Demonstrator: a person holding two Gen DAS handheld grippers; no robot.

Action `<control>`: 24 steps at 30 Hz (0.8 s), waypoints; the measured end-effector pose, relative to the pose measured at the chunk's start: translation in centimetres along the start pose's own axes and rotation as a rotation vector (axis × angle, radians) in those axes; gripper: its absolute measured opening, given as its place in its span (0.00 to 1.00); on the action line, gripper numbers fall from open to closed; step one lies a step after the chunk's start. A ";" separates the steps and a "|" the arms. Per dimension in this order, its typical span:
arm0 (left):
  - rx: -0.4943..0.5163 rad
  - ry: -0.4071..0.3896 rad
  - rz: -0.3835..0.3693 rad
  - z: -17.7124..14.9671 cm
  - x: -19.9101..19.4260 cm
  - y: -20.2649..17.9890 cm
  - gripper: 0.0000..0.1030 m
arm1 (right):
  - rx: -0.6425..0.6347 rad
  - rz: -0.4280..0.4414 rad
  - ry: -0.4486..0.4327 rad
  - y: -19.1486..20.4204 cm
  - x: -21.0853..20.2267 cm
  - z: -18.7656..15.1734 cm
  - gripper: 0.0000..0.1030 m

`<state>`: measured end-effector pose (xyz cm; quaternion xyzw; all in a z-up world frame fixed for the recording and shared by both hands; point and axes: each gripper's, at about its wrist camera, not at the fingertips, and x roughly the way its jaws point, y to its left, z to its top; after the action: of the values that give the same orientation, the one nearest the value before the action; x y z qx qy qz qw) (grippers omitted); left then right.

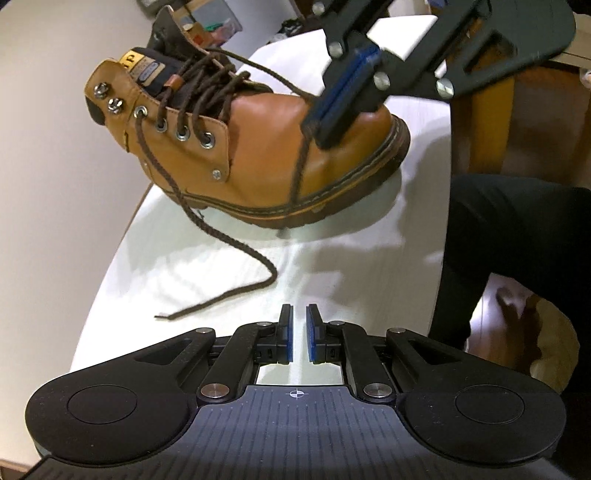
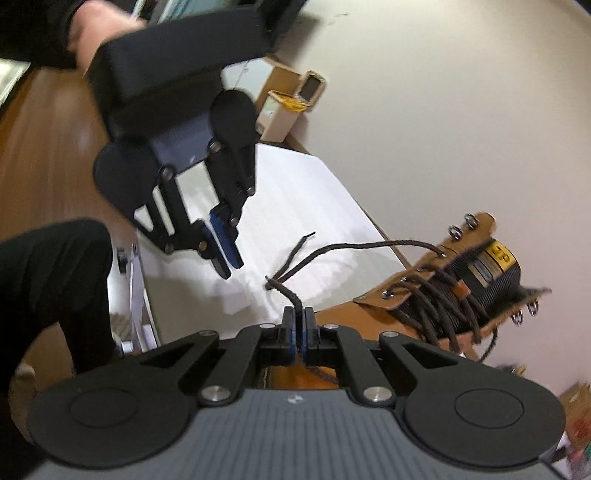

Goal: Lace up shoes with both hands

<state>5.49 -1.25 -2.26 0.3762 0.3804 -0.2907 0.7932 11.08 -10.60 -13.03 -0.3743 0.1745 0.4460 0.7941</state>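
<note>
Likely home room: wood floor (image 2: 48, 155), cardboard boxes (image 2: 284, 107), white table (image 1: 221, 266).

Boot tongue (image 1: 147, 68): yellow tag, only "P" legible.

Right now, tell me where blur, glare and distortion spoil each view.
Left wrist view: the right tongs are motion-smeared, the white table is glary with soft shadows, and fisheye bends its edge. Right wrist view: the left tongs and the hand are blurred; the boot stays fairly sharp.
</note>
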 end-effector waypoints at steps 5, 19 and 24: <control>-0.010 -0.002 -0.002 0.1 0.0 0.0 0.09 | 0.095 0.005 -0.013 -0.4 -0.4 -0.8 0.04; -0.039 -0.052 0.002 0.2 -1.1 0.8 0.09 | 0.211 -0.005 -0.033 -1.8 -1.2 -0.6 0.04; -0.228 -0.197 0.026 0.4 -4.4 4.8 0.09 | 0.320 -0.059 -0.045 -3.6 -1.7 0.3 0.04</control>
<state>6.89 1.87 3.29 0.2580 0.3264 -0.2710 0.8680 13.17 -12.57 -10.23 -0.2379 0.2146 0.3972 0.8600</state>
